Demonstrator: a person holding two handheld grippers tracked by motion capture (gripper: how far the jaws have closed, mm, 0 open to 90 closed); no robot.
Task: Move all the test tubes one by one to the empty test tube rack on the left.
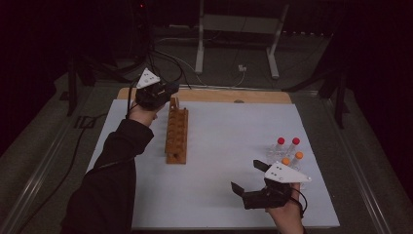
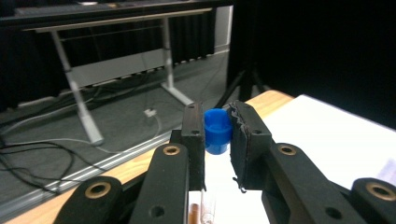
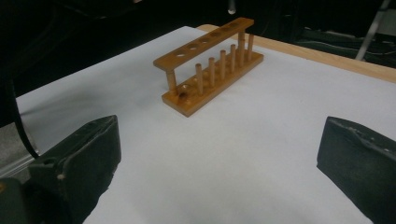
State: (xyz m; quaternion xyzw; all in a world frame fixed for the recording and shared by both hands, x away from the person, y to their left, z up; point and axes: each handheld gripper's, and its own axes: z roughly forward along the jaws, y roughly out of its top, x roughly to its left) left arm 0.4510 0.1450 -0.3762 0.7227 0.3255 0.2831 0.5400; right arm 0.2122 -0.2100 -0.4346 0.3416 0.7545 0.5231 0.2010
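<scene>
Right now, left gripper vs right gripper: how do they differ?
The left gripper is shut on a blue-capped tube; the right gripper stands wide open with nothing between its jaws. The left is at the far end of the wooden rack; the right is at the near edge, beside the capped tubes. Both have black jaws and a grey three-cornered plate.

A white-legged desk (image 1: 238,29) stands beyond the table (image 1: 214,95).

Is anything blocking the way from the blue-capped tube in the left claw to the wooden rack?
Nothing visible does. The left claw is shut on the blue-capped tube at the far end of the wooden rack. The rack's holes look empty, and the other capped tubes lie far off beside the right claw.
</scene>
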